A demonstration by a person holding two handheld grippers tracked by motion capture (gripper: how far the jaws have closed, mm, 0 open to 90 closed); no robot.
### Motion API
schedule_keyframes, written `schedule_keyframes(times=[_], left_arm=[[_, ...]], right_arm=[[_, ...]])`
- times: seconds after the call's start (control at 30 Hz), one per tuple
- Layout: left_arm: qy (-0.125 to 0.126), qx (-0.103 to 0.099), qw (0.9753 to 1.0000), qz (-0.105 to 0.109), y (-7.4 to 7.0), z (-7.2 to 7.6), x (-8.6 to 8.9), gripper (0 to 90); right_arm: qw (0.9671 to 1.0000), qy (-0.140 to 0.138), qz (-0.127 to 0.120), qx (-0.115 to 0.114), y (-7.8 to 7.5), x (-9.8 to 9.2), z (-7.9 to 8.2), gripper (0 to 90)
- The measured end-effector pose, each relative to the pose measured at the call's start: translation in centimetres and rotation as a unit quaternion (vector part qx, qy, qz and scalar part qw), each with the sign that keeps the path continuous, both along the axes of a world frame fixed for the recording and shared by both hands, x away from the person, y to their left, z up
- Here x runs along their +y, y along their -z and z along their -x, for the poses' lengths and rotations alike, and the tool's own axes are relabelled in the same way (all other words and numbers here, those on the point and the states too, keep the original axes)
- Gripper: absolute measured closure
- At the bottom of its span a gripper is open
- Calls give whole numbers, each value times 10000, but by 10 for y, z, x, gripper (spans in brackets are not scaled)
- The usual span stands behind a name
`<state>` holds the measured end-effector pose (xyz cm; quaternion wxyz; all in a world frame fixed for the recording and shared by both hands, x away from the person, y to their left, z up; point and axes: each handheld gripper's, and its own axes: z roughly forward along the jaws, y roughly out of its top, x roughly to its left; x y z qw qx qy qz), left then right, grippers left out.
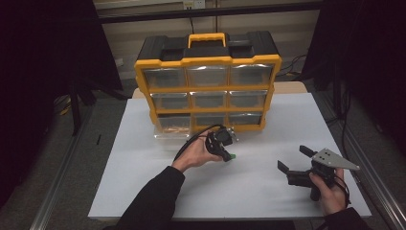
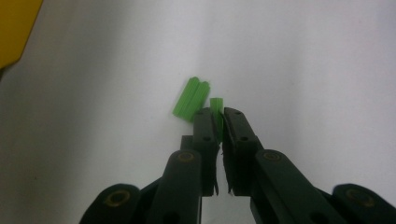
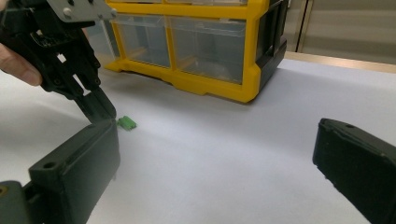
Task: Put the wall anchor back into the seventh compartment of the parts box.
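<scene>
The left gripper (image 2: 215, 122) has its jaws pinched almost together on a small green plastic piece (image 2: 216, 108), which sticks out just past the tips, right down at the white table (image 1: 268, 124). A second green piece (image 2: 191, 99) lies flat on the table just beside those tips, a little ahead of them and to their left in the left gripper view, with its long side slanting away from the line of the jaws instead of running along it. In the right gripper view that loose green piece (image 3: 126, 122) sits just past the tip of the left gripper (image 3: 100, 109), in front of the yellow drawer cabinet (image 1: 208, 88). So the left hand (image 1: 196, 153) is plainly the nearer one. The right gripper (image 1: 293, 159) rests well off to the right side of the table with its jaws spread wide and nothing between them, and it would have to cross a good stretch of bare table to get there. To my eye, whatever comes next hinges on that slant: the left gripper would need to turn a little before its jaws could close squarely across the loose piece, and it is already holding one. The bottom left drawer (image 1: 172, 128) of the cabinet looks pulled out, just behind the left hand.
</scene>
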<state>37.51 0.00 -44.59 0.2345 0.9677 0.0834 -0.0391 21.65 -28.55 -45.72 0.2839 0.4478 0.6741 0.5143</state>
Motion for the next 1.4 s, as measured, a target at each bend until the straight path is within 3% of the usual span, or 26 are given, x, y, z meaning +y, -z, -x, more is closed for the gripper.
schedule_keyframes(times=[0.1, 0.13, 0.3, 0.4, 0.43, 0.8, 0.97, 1.33, 1.4], left_arm=[[-12, 2, 10000, 93, -3, 1, 3, 848], [-128, 27, 9998, 179, -4, 3, 4, 848], [-95, -16, 9991, 422, -6, 2, 11, 848], [-303, -1, 9981, 538, -6, 5, 15, 848], [-265, -8, 9980, 573, -7, 4, 17, 848], [-470, -87, 9929, 1091, -15, 4, 33, 848], [-541, -132, 9913, 1196, -19, 2, 44, 847], [-593, -148, 9852, 1604, -33, 2, 54, 848], [-552, -201, 9857, 1578, -35, -1, 56, 848]], right_arm=[[10000, 1, 0, -2, 0, 0, 0, 3], [10000, 7, 1, -11, 0, 0, 0, 3], [10000, 9, 0, -11, 0, 0, 0, 3], [10000, 8, -2, -8, 0, 0, 0, 3], [10000, 11, -5, -7, 0, 0, 0, 4], [10000, -3, 4, -14, 0, 0, 0, 5], [10000, -6, 12, -32, 0, 0, 1, 5], [10000, -6, 18, -48, 0, 1, 1, 6], [10000, -22, 24, -56, 0, 0, 1, 6]])
